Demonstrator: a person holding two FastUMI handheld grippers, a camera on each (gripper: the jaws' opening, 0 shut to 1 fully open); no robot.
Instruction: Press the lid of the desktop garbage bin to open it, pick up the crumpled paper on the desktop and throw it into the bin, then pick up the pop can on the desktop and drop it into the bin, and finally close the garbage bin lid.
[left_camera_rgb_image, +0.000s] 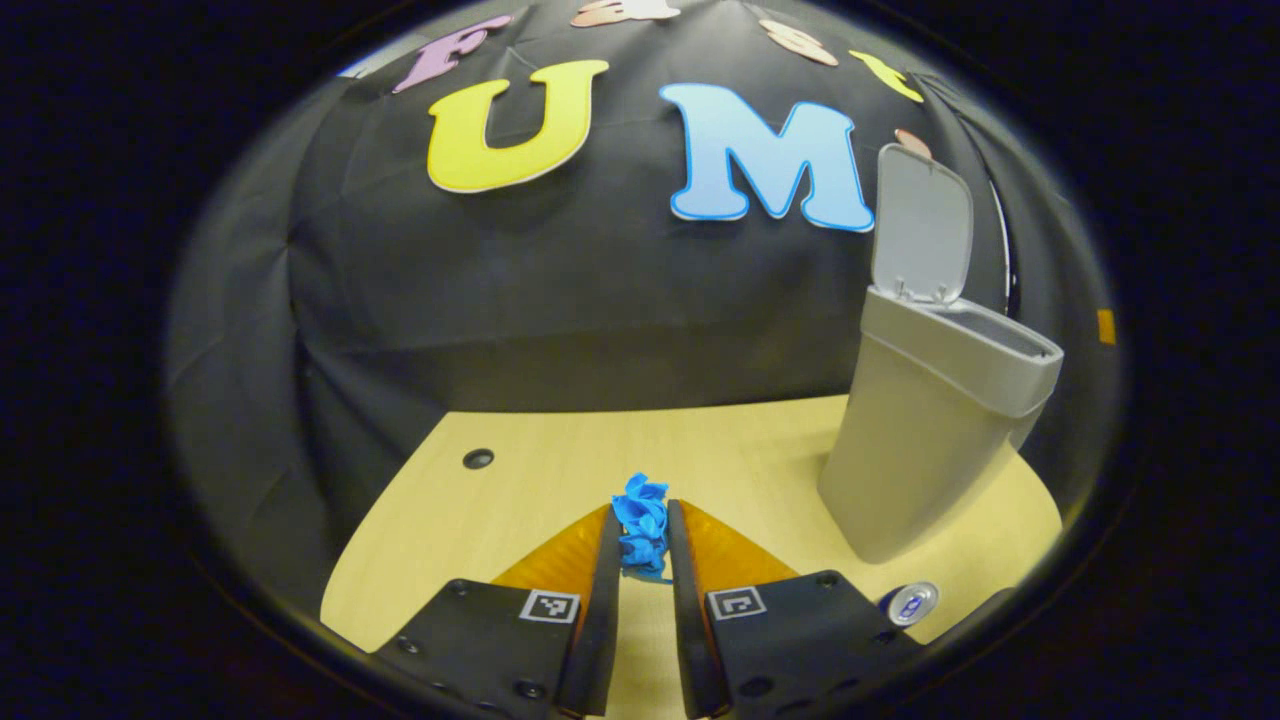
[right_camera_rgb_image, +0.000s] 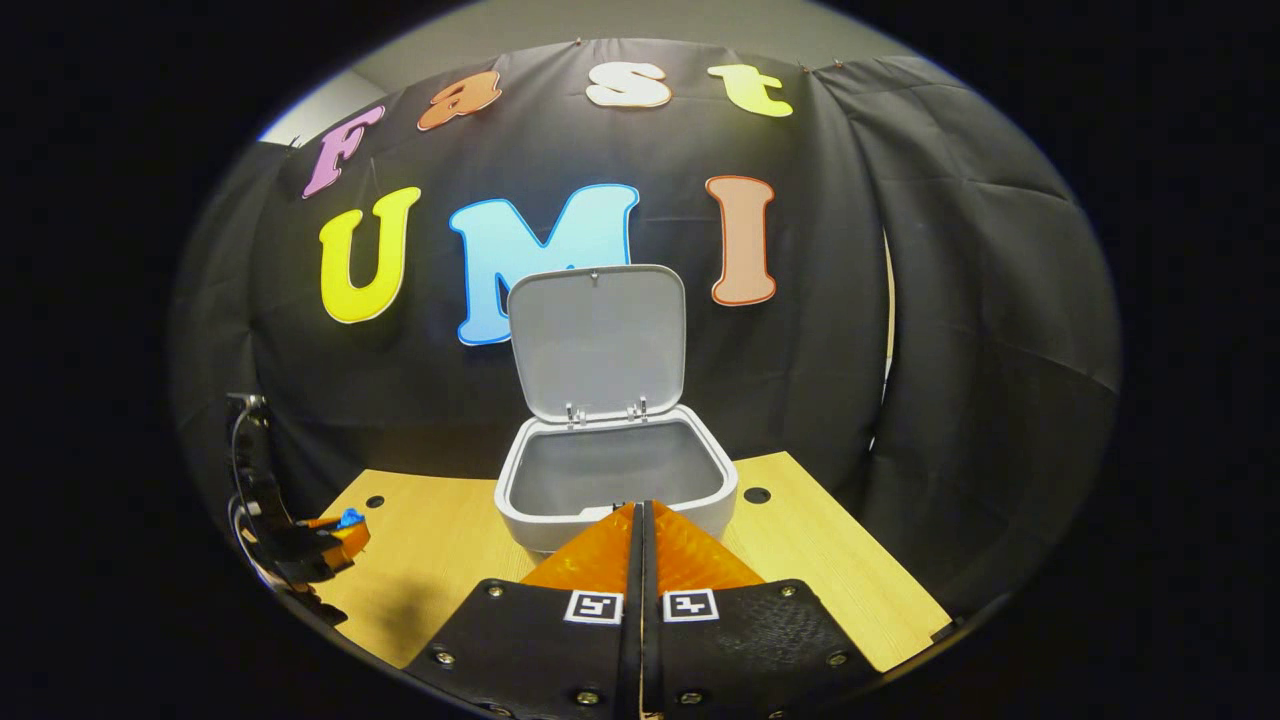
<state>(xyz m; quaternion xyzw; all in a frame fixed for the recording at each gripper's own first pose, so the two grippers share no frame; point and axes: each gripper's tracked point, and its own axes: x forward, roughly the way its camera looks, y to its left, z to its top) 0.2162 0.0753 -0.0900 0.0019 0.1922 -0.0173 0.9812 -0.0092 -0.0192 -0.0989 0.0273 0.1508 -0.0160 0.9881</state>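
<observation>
Between the left gripper's (left_camera_rgb_image: 643, 535) fingers, crumpled paper (left_camera_rgb_image: 641, 525) stands lengthwise.

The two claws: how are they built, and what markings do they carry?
Each claw, left claw and right claw, has two wedge-shaped fingers on black textured blocks fastened with screws. Each block bears a small square black-and-white marker. In the right gripper view, cables loop behind the left claw.

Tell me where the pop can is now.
In the left gripper view, the pop can lies on the desk at lower right, beside the base of the open bin.
</observation>
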